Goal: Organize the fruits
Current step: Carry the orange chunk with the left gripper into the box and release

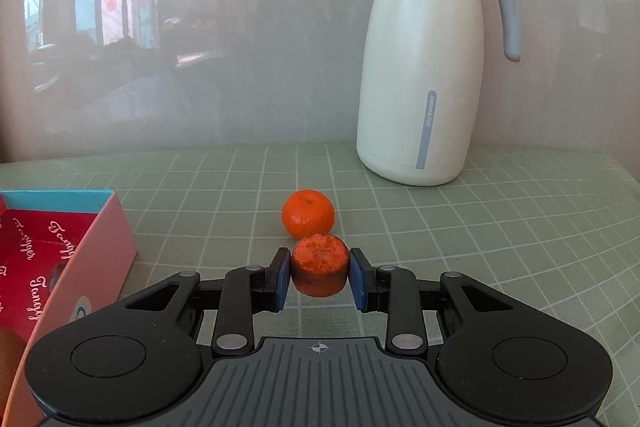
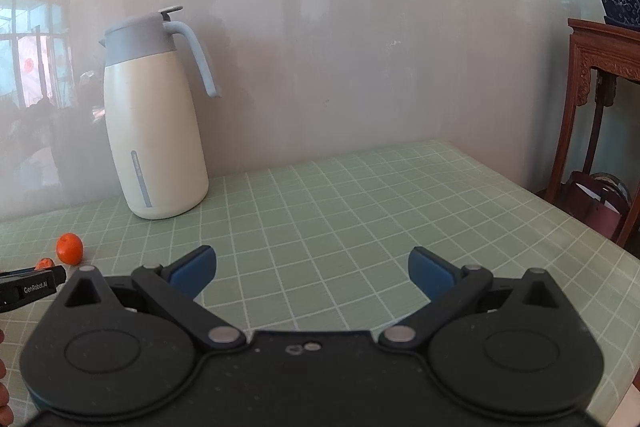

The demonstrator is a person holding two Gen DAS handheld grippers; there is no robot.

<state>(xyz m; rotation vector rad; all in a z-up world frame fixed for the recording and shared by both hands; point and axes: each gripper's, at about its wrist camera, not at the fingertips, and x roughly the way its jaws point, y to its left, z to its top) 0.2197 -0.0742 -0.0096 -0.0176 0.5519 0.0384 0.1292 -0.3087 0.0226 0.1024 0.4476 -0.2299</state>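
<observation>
Closest to my left lens, the left gripper (image 1: 319,277) has its jaws clamped on a cut orange piece (image 1: 319,264), one blue pad on each side and the rough cut face turned up. I judge the flat-sided grip is there to stop it rolling out. Just ahead of the jaws, nearly touching the held piece, a whole mandarin (image 1: 307,213) sits on the green grid mat (image 1: 480,235). Off to the left of the jaws stands the pink box (image 1: 100,251) with red printed lining, presumably where the fruit belongs; something brownish lies inside, too cropped to name. Ahead and right stands a cream thermos jug (image 1: 420,75).

On my other side, the right gripper (image 2: 312,271) has its jaws spread wide with only bare mat between them, kept clear as a spare, I'd guess.
</observation>
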